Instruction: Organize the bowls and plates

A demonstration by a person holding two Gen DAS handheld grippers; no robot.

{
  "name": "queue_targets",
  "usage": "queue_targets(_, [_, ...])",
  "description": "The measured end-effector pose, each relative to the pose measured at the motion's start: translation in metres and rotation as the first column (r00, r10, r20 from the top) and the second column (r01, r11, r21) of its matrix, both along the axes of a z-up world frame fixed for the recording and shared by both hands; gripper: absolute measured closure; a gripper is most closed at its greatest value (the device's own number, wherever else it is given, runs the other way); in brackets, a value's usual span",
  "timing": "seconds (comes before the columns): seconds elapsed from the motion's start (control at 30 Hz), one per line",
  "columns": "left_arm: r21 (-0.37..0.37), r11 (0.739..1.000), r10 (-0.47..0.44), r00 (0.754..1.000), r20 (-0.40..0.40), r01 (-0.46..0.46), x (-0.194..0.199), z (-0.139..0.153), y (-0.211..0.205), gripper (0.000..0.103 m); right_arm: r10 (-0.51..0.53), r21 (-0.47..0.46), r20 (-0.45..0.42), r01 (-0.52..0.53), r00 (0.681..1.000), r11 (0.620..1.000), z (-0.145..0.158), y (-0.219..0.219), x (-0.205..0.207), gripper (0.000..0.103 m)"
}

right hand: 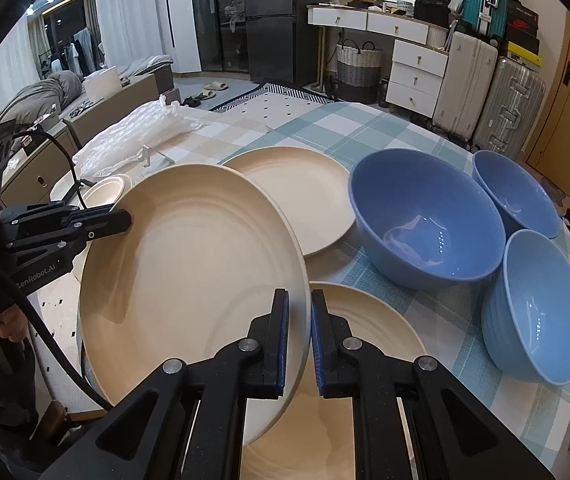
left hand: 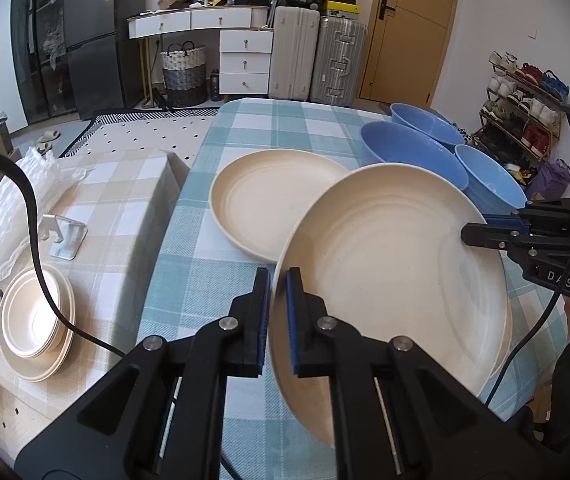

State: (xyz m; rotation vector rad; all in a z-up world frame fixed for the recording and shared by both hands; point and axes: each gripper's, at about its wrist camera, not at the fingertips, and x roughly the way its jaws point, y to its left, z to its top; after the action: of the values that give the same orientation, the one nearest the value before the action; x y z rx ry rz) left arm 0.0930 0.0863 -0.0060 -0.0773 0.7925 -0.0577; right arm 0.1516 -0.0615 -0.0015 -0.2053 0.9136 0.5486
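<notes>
Plate (left hand: 389, 264) hangs tilted mid-frame, left fingers (left hand: 278, 322) clamped on its near rim, right fingers (right hand: 299, 338) clamped on the opposite rim.

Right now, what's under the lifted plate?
In the right wrist view a second cream plate lies flat on the checked cloth below the lifted plate, which both grippers hold by the rim. Its left part is covered, so anything there is hidden.
</notes>
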Motion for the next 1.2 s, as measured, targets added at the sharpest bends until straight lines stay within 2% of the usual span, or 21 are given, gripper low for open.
queue_targets(0.63, [0.034, 0.993, -0.111, 0.993, -0.029, 0.112, 0.039, -0.003, -0.080, 0.097, -0.135, 0.012, -0.026, 0.135, 0.991, 0.991, -0.013, -0.075, -0.007, 0.092])
queue_targets(1.2, [0.060, 0.986, -0.152, 0.986, -0.065, 0.156, 0.053, -0.026, -0.113, 0.097, -0.193, -0.016, -0.062, 0.192, 0.979, 0.981, -0.037, -0.097, -0.006, 0.092])
